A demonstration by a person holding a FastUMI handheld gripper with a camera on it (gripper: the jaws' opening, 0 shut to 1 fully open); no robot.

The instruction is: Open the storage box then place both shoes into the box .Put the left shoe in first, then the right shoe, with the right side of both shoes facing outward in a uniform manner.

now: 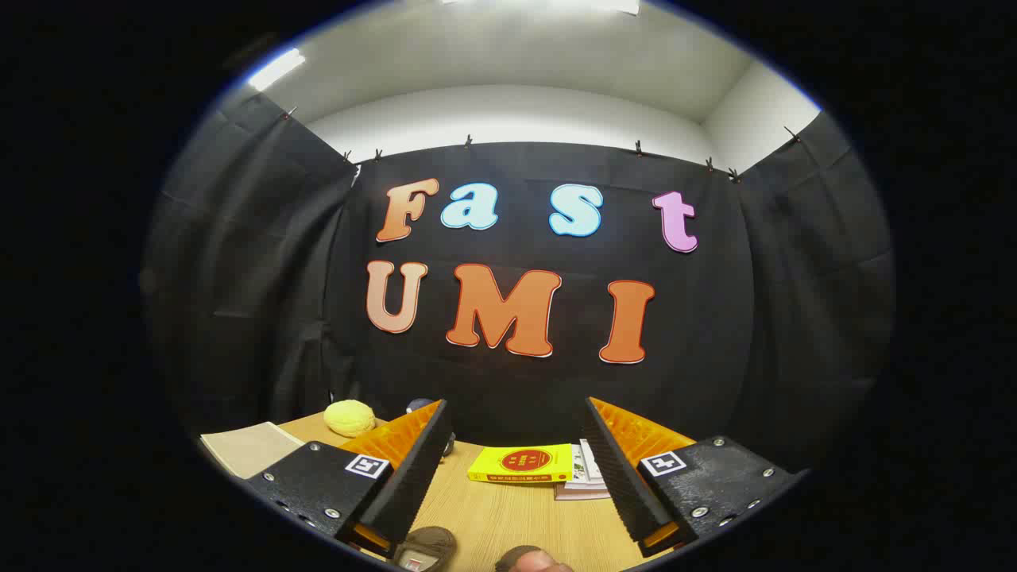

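Gripper (516, 453) is held level above a wooden table (508, 516), aimed at the booth's black cloth wall. Fingers are spread wide apart, with nothing between the pads; only bare tabletop shows in the gap.

Task objects: the toe of one brown shoe (427, 548) lies on the table below the fingers, just inside the left finger's base. The rounded tip of a second shoe (531, 561) sits close beside it, nearer the middle of the gap. Both are cut off by the lower limit of the view, so I cannot tell which is the left shoe and which the right, nor which way they face. The storage box cannot be located from this view.

Other items: a yellow book (520, 464) lies flat on the table beyond the fingers, roughly centred between the tips. A short stack of booklets (584, 475) touches its right side, partly hidden by the right finger. Beyond the left finger sits a round yellow plush object (349, 418); a small dark object (419, 406) peeks over that fingertip, too hidden to identify. A beige notebook (248, 449) lies outside the left finger.
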